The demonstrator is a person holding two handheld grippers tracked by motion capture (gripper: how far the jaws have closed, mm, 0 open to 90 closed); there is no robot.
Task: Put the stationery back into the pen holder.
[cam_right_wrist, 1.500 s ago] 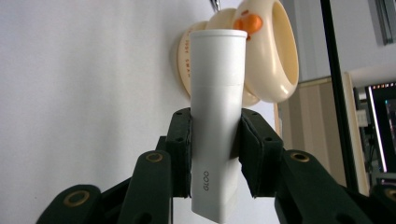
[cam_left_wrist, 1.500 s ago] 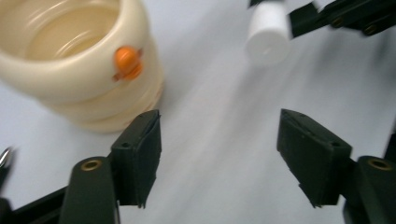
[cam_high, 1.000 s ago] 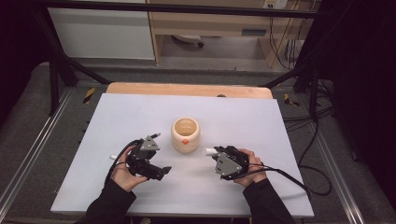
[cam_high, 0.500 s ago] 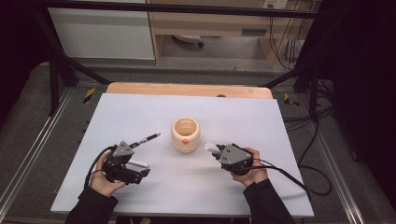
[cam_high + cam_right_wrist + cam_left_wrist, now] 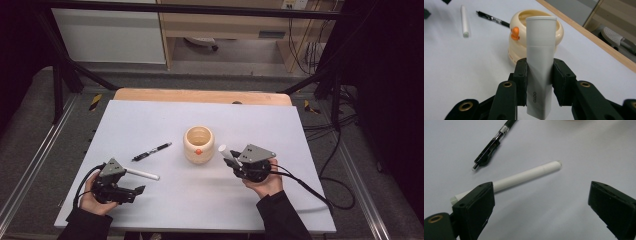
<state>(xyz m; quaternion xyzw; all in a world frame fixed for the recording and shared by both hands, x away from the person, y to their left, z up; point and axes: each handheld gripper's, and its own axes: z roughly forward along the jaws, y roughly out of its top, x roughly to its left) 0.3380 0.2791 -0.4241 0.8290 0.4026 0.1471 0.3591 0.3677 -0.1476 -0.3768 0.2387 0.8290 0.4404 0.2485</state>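
- High view: the cream pot (image 5: pixel 198 144) stands near the middle of the white table (image 5: pixel 280 125), mouth up and apparently empty. The right gripper (image 5: pixel 233 161) sits just to the pot's right, clamped on a white glue stick (image 5: pixel 226 152) whose far end points up and leftward at the pot. The left gripper (image 5: pixel 136 190) rests at the near left corner of the table, well apart from the pot.
- High view, loose items: a white pen (image 5: pixel 141 174) lies flat just beyond the left gripper, its long axis running left to right. A black pen (image 5: pixel 151 151) lies farther off, slanting toward the pot.
- Left gripper view: the jaws stand wide apart with nothing between them. The white pen (image 5: pixel 524 175) lies just ahead, crossing behind the left jaw on a slant, so its axis runs across the gap and not along it. The black pen (image 5: pixel 491 143) lies beyond.
- Right gripper view: both jaws press the sides of the glue stick (image 5: pixel 539 65), held upright, its cap end toward the pot (image 5: pixel 534 35) directly ahead.
- Judgement: the right hand is much nearer the pot, so dropping in the glue stick looks like the next step; the stick must tilt over the rim.
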